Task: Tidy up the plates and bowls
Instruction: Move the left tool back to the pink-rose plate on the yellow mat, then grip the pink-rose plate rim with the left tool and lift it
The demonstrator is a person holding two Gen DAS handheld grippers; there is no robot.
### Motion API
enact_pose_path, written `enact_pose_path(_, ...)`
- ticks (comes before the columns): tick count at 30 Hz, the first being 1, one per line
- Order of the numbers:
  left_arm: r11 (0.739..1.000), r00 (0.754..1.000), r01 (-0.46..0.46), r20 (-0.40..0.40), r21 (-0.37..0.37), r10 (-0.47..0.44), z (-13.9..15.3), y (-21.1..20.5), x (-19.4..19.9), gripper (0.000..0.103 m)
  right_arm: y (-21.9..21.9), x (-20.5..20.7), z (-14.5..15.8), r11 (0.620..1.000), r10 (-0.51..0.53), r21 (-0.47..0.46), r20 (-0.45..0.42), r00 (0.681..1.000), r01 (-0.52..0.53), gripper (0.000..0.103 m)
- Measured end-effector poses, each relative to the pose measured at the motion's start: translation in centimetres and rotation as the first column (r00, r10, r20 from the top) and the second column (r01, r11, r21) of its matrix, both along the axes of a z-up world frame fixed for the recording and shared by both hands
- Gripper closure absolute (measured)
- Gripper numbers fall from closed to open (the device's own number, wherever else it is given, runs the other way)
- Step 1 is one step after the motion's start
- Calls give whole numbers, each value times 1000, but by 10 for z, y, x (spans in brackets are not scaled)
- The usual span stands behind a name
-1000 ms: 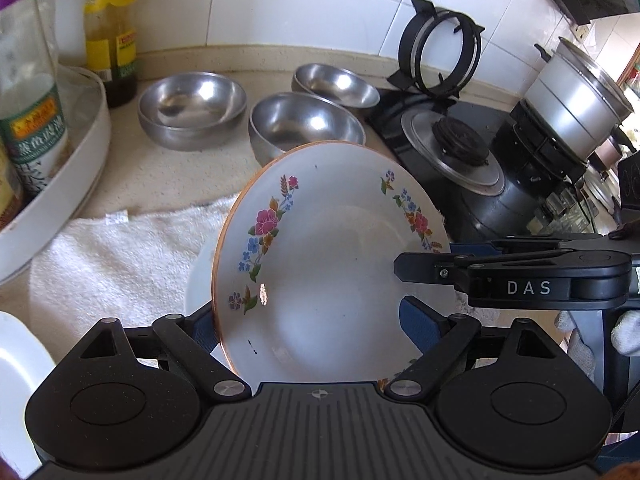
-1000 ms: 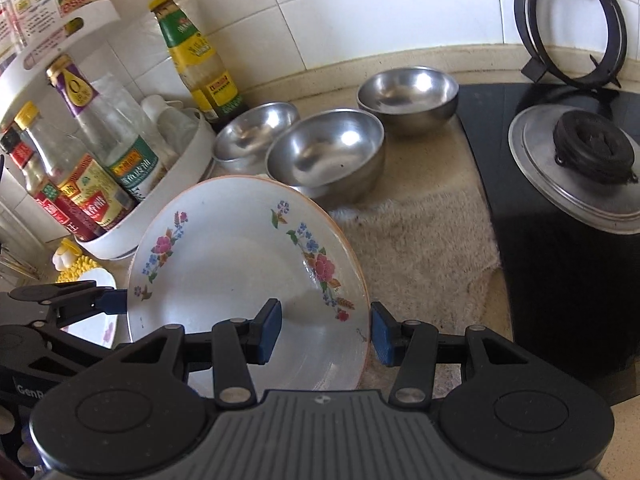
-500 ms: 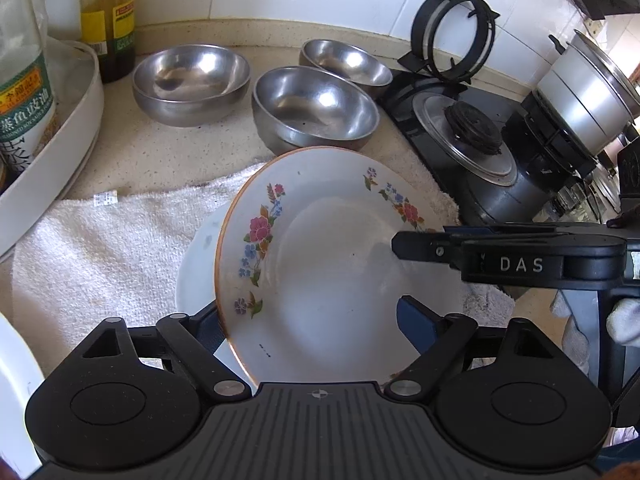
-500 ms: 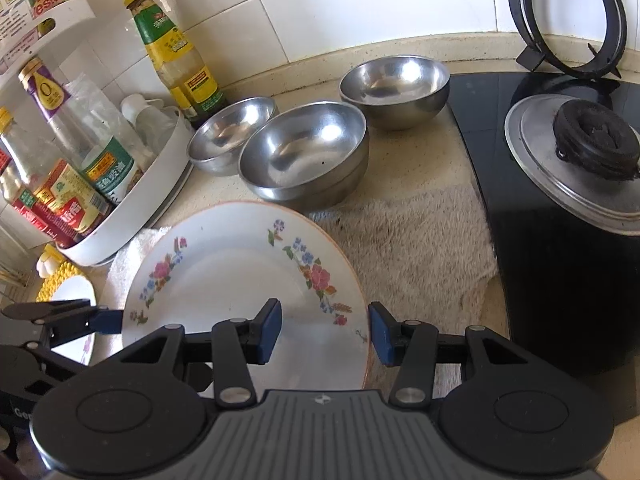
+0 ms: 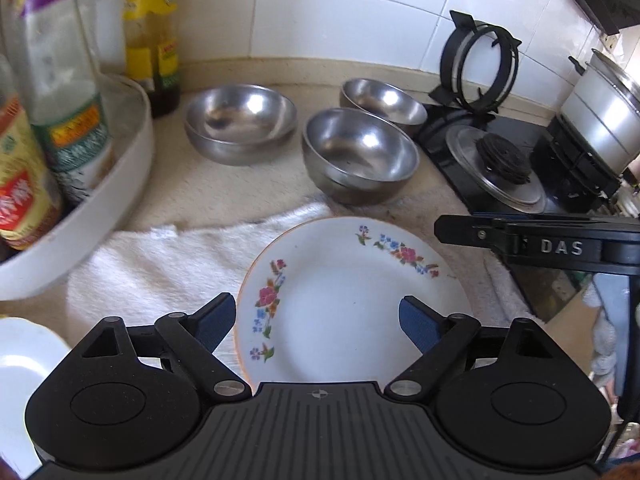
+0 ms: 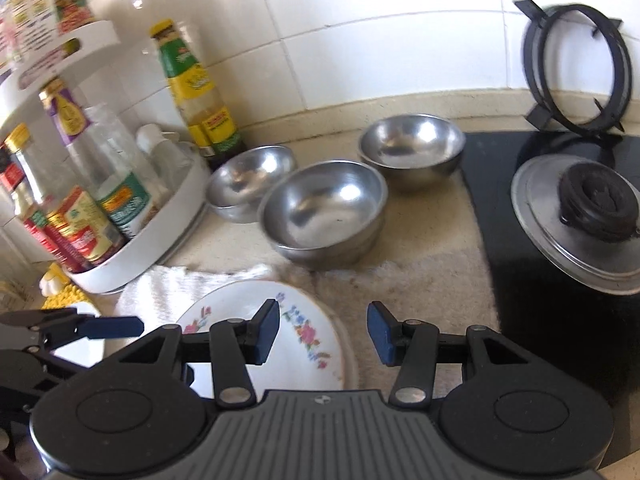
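Note:
The floral plate [image 5: 352,300] [image 6: 280,344] lies flat on a white towel [image 5: 160,264]. My left gripper [image 5: 318,312] hovers open above its near half, one blue pad on each side and neither touching it. Over the plate's right rim my right gripper [image 6: 324,316] is open too and holds nothing. It shows from the side in the left wrist view as the right gripper [image 5: 460,232]; the left gripper [image 6: 120,326] shows at the left edge of the right wrist view. Three steel bowls [image 5: 240,120] [image 5: 360,152] [image 5: 384,100] stand behind the towel.
A white condiment rack [image 5: 100,200] full of bottles crowds the left. Another white plate [image 5: 24,368] sits at the lower left. To the right is a black stove with a burner [image 5: 500,164], a pan support [image 5: 480,64] leaning on the tiled wall, and a steel pot [image 5: 604,120].
The floral plate was tilted up on edge between my grippers; it has come down and now lies flat on the towel. Both grippers have drawn back and stand clear of it.

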State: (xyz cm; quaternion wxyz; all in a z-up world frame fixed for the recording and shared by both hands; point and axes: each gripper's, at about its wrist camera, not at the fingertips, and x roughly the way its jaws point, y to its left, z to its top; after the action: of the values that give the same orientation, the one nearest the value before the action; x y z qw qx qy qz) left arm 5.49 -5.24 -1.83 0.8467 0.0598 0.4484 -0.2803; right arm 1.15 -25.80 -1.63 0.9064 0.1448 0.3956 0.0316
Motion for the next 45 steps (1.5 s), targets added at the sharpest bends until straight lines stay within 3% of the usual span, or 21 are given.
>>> enact_pose_path(8, 990, 988, -99, 127, 97, 86, 14, 27, -16, 6, 44, 13, 11, 990, 141, 3, 28, 990, -141, 52)
enact_pose_path(13, 971, 971, -209, 140, 117, 192, 16, 63, -20, 6, 86, 25, 10, 968, 252, 3, 26, 967, -252, 52)
enact_pose_path(23, 877, 896, -443, 127, 187, 426, 10, 142, -24, 5, 179, 47, -2, 883, 470, 0, -2, 883, -470, 51)
enact_pose_path(33, 790, 823, -567, 122, 234, 555, -4, 193, -29, 5, 239, 59, -16, 834, 551, -18, -43, 833, -552, 49)
enact_pose_path(37, 783, 814, -580, 104, 225, 572, -8, 203, -28, 5, 248, 61, -20, 832, 551, -28, -61, 832, -554, 48)
enact_pose_path(45, 791, 820, -569, 79, 225, 568, -17, 208, -24, 5, 257, 66, -27, 832, 549, -36, -90, 831, -554, 48)
